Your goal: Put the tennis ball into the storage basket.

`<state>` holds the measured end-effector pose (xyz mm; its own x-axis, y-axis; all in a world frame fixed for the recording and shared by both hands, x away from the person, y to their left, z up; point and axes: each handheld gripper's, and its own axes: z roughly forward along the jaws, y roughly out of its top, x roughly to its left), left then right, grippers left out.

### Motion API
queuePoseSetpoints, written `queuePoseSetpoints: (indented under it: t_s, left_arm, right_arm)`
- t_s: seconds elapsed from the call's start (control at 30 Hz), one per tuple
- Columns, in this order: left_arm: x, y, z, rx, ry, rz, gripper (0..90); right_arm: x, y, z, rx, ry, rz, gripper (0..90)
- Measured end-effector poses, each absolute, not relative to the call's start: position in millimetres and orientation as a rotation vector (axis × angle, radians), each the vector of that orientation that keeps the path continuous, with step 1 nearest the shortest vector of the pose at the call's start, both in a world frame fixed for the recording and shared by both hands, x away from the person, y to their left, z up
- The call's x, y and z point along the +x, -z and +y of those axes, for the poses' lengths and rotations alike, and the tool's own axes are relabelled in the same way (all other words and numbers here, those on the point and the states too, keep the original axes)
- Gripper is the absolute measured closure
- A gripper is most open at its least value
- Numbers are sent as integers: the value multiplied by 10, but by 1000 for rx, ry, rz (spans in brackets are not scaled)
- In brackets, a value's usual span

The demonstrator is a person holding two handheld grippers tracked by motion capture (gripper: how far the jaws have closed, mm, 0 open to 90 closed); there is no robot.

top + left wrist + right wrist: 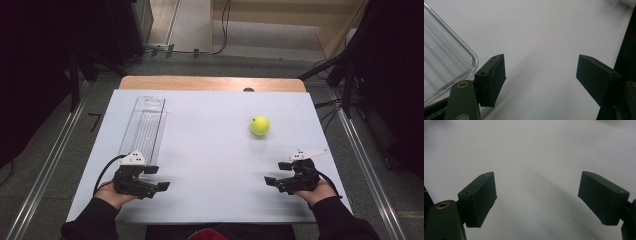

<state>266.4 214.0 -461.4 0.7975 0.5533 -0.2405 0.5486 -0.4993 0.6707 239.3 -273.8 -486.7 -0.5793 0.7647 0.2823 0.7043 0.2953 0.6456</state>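
Jaws on both grippers stand apart with nothing between them. In the left gripper view the left gripper (540,75) looks over bare white desk, with a corner of the clear tray (446,62) just beside one jaw. In the right gripper view the right gripper (537,196) faces only the desk surface

From the high view, the left gripper (152,177) rests low at the near end of the tray (145,125), which lies lengthwise along the left part of the desk (210,165) and looks empty. The ball (260,125) sits on the desk well right of the tray and beyond the right gripper (280,172), apart from both grippers. Each hand is near the desk's front edge, left of the tray's near end for one, far right of the tray for the other

As a judgement, the work looks unstarted: the likely aim is to get the ball into the tray, and nothing is yet gripped or touched. Left to do would be reaching for the ball, most readily with the right gripper, clamping on it, carrying it leftward to the tray and letting go inside
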Motion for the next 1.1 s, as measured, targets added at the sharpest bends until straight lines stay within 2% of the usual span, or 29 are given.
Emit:
queuePoseSetpoints:
  t_s: [0.57, 1.1]
  left_arm:
    - [2668, 4621, 2136, 2217, -5, 808, 243]
    - [2666, 4621, 2133, 2212, -1, 808, 244]
  right_arm:
    - [2391, 4879, -2727, 1404, -1132, 2471, 131]
    - [2494, 4808, -2918, 1514, -1138, 2295, 131]
